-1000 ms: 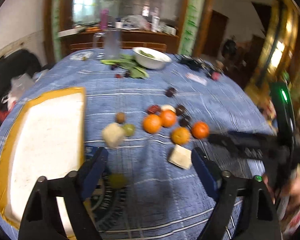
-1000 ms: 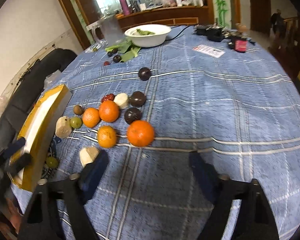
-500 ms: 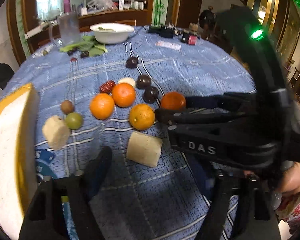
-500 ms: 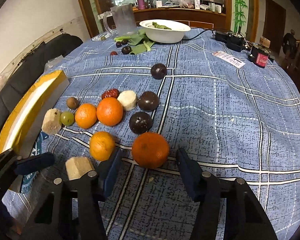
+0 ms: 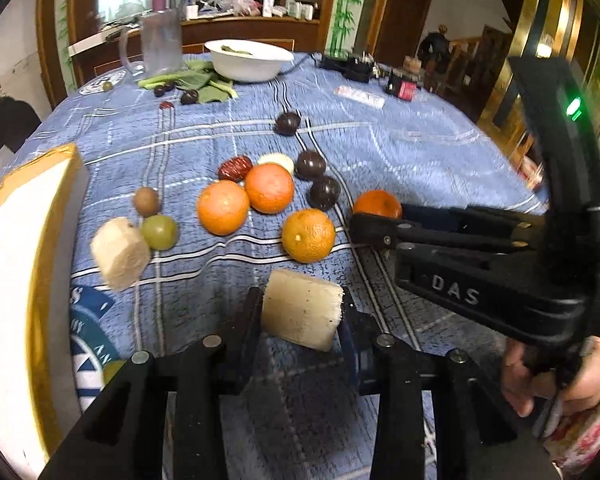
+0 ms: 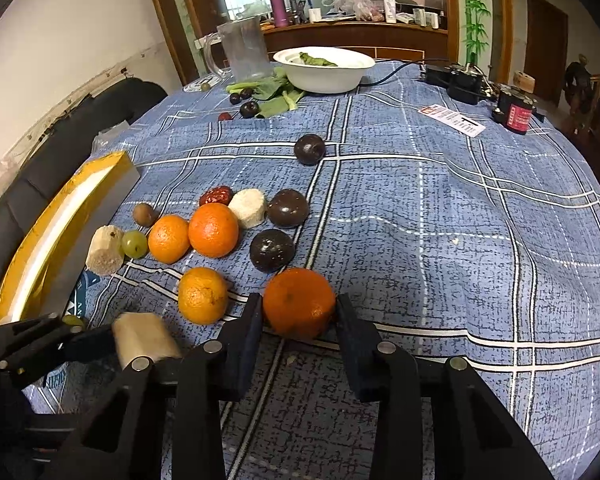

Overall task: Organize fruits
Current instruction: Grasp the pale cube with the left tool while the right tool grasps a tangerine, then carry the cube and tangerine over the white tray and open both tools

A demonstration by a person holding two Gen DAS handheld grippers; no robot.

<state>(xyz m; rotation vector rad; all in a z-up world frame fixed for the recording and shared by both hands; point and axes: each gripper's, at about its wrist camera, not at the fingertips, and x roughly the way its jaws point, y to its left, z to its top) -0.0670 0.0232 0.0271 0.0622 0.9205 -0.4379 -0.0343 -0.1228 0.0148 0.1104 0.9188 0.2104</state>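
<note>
A pale sugarcane chunk (image 5: pixel 296 316) lies on the blue checked cloth between the jaws of my left gripper (image 5: pixel 301 305). The jaws are closing and both pads touch the chunk. My right gripper (image 6: pixel 298 309) is closing on an orange (image 6: pixel 299 300), with a pad against each side of it. In the left wrist view this orange (image 5: pixel 377 203) shows just beyond the right gripper's tips. Three more oranges (image 5: pixel 222 207), dark round fruits (image 5: pixel 324 192), a red date (image 5: pixel 235 168), a green fruit (image 5: pixel 160 232) and a second pale chunk (image 5: pixel 120 253) lie loose behind.
A yellow-rimmed white tray (image 5: pixel 4 280) lies along the left. At the far side stand a white bowl (image 6: pixel 324 68), a clear jug (image 6: pixel 244 46), green leaves and black devices (image 6: pixel 460 80). A person's hand (image 5: pixel 556 380) holds the right gripper.
Both grippers came down and forward and their jaws narrowed. The left now brackets the pale chunk, and the right now brackets the near orange.
</note>
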